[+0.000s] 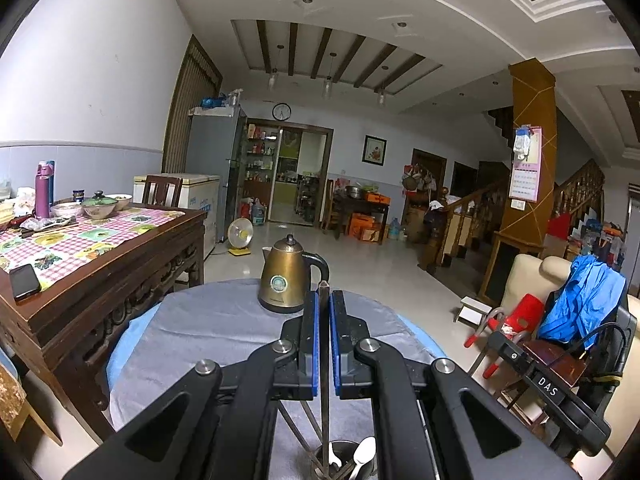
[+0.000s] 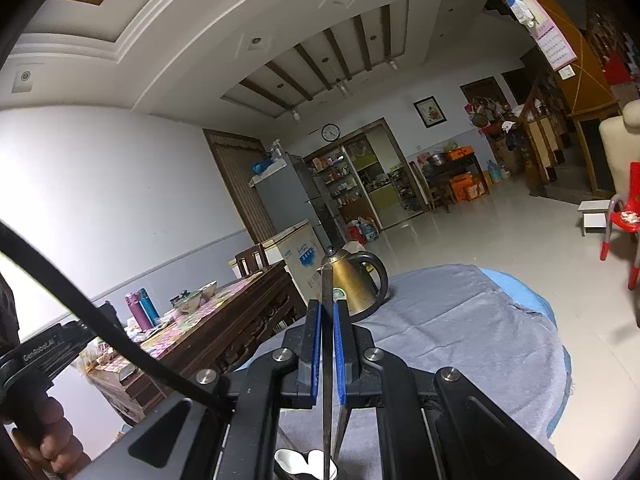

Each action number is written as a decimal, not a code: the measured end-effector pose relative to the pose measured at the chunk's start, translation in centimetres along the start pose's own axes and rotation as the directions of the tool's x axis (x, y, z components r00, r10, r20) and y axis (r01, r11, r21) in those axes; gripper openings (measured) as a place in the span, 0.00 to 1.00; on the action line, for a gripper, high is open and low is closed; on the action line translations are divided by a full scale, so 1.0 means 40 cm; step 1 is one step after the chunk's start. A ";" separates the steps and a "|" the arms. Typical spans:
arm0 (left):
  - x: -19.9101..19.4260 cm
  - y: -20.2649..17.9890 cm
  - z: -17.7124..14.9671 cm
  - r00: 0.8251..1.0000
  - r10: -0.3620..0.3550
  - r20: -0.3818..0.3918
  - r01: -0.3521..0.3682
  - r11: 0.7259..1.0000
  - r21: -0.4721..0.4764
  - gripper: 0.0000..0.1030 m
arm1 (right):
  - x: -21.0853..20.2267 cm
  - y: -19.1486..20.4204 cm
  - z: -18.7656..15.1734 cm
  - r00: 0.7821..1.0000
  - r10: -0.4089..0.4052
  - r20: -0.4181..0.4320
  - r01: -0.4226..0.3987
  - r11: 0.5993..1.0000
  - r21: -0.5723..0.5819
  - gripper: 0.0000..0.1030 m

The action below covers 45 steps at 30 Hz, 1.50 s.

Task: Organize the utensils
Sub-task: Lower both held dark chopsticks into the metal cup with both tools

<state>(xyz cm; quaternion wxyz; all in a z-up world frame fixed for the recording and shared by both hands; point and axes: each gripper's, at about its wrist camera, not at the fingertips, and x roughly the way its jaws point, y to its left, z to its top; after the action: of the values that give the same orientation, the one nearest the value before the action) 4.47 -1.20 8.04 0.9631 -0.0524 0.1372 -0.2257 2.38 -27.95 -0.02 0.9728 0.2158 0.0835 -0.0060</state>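
My left gripper (image 1: 324,300) is shut on a dark metal chopstick (image 1: 325,368) that stands upright, its lower end in a metal utensil cup (image 1: 320,458) holding white spoons (image 1: 364,454) and other chopsticks. My right gripper (image 2: 327,308) is shut on another dark chopstick (image 2: 327,352), also upright, its lower end by white spoons (image 2: 294,462) at the bottom edge. The right gripper body shows in the left wrist view (image 1: 556,388). Both are above a round table with a grey cloth (image 1: 208,340).
A brass kettle (image 1: 284,276) stands at the far side of the round table, also in the right wrist view (image 2: 352,280). A wooden dining table (image 1: 100,248) with bowls, bottles and a phone is to the left. A red chair (image 1: 516,316) and armchair are to the right.
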 end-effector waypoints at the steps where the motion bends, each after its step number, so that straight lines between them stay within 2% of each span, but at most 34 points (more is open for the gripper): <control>1: 0.006 0.000 -0.003 1.000 0.002 -0.009 -0.002 1.000 -0.004 0.05 | 0.003 0.000 -0.001 1.000 0.002 -0.001 -0.002 1.000 0.003 0.07; 8: 0.017 -0.009 -0.021 0.999 0.002 -0.035 -0.003 1.000 -0.009 0.05 | 0.012 0.004 -0.009 1.000 0.007 -0.006 -0.007 1.000 0.015 0.07; 30: 0.028 -0.019 -0.038 0.999 0.002 -0.051 -0.002 1.000 -0.003 0.05 | 0.034 0.032 -0.042 0.999 0.021 -0.033 -0.021 1.000 0.001 0.07; 45: 0.018 -0.011 -0.020 0.998 -0.049 -0.048 0.048 0.999 -0.019 0.05 | 0.038 0.038 -0.036 0.999 0.023 -0.025 -0.023 1.000 -0.001 0.07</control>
<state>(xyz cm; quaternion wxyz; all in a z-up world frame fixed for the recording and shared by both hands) 4.66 -1.93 7.17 0.9532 -0.0591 0.1610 -0.2491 3.72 -25.93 -0.89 0.9719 0.2160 0.0934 0.0081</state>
